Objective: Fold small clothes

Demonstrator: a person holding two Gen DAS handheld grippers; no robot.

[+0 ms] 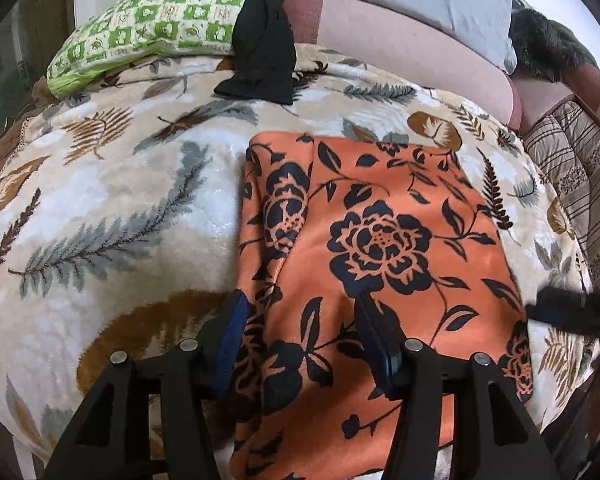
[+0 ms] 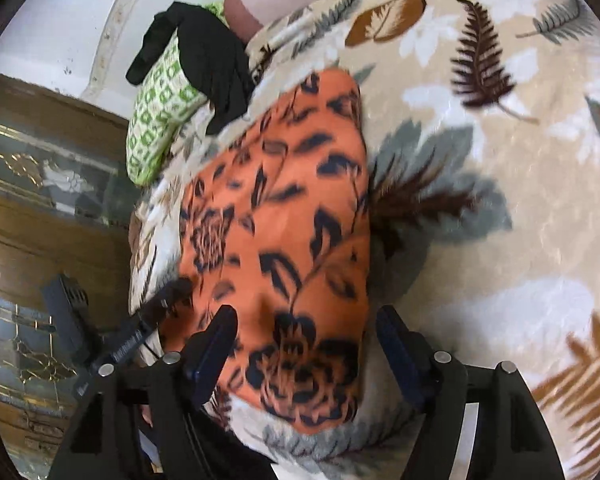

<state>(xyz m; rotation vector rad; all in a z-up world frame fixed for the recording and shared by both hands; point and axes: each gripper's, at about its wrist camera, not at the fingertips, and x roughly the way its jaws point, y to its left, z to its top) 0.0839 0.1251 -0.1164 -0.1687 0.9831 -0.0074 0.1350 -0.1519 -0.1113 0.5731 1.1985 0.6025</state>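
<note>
Garment: orange cloth with black floral print [image 1: 380, 248], lying flat on the leaf-patterned blanket [image 1: 112, 216] that covers the bed. It already looks folded at least once, with a lengthwise doubled strip along its left side.

Left gripper [image 1: 300, 320]: jaws wide apart, straddling the near left part of the cloth, nothing held. Right gripper [image 2: 306, 332]: jaws also wide, poised over the near edge of the cloth, nothing held. Right wrist view is blurred; whether the fingers touch the fabric cannot be told.

Step, as I judge it: between folds, both tools positioned at the near edge for a fresh grasp.

Next move calls for: each gripper pinching one near corner through all layers, then carrying that edge evenly toward the far edge so that the layers do not slide apart.

Other clothes: black garment [image 1: 264, 40] draped over the green checked pillow [image 1: 148, 28], well apart.
</note>
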